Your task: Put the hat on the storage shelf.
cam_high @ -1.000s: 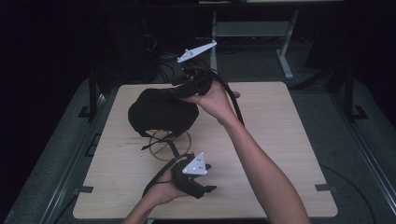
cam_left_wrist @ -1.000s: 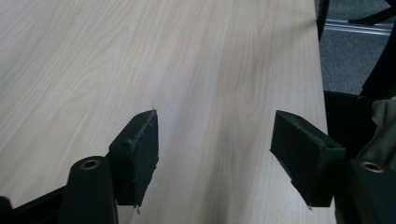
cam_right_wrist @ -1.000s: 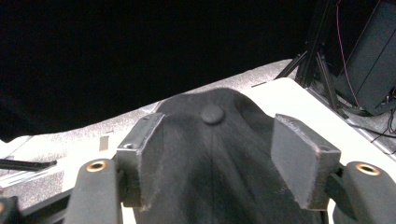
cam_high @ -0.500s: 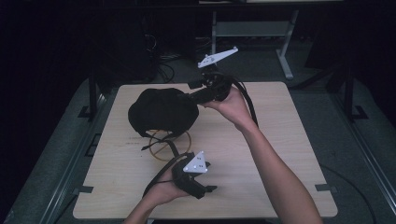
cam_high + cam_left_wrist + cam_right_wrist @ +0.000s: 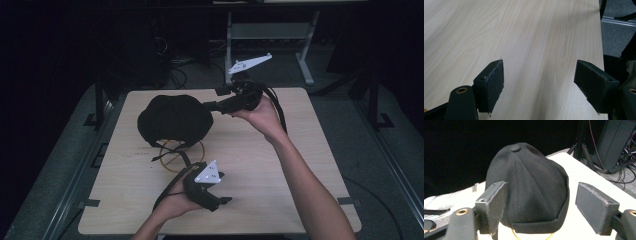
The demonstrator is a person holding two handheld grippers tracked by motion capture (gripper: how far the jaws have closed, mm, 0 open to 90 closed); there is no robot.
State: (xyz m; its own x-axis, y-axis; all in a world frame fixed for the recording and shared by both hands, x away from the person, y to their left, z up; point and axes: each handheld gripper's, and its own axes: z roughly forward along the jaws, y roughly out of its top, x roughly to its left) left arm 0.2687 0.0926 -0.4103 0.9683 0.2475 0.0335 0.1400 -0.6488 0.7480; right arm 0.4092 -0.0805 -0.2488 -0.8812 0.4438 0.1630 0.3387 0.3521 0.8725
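Black fabric cap [image 5: 174, 120] on round wire stand [image 5: 176, 152]; right gripper [image 5: 541, 212] and left gripper [image 5: 540, 86] jaws just opened, nothing between them

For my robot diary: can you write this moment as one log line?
left gripper: open, over wooden table | right gripper: jaws just opening, empty, beside black fabric cap | cap on yellow wire stand

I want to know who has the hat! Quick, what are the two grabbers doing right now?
Left gripper: open, holding nothing, over bare table.
Right gripper: jaws just opened, holding nothing, pointing at the black cap.
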